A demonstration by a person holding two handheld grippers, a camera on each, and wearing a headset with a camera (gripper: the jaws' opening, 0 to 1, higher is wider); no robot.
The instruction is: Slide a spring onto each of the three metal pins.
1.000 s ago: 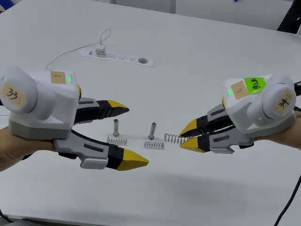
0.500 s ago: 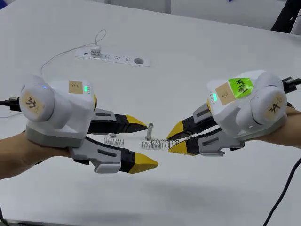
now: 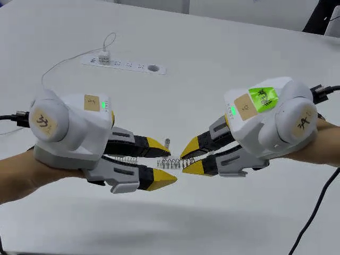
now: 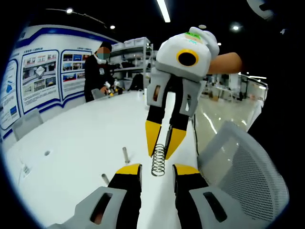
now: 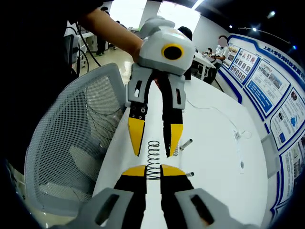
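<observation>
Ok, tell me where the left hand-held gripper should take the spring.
Grip the free end coils of the spring, pinching across its width. Come in end-on, opposite the right hand-held gripper, which clamps the other end. The spring points between the open jaws of the left hand-held gripper, so a straight advance likely suffices.
</observation>
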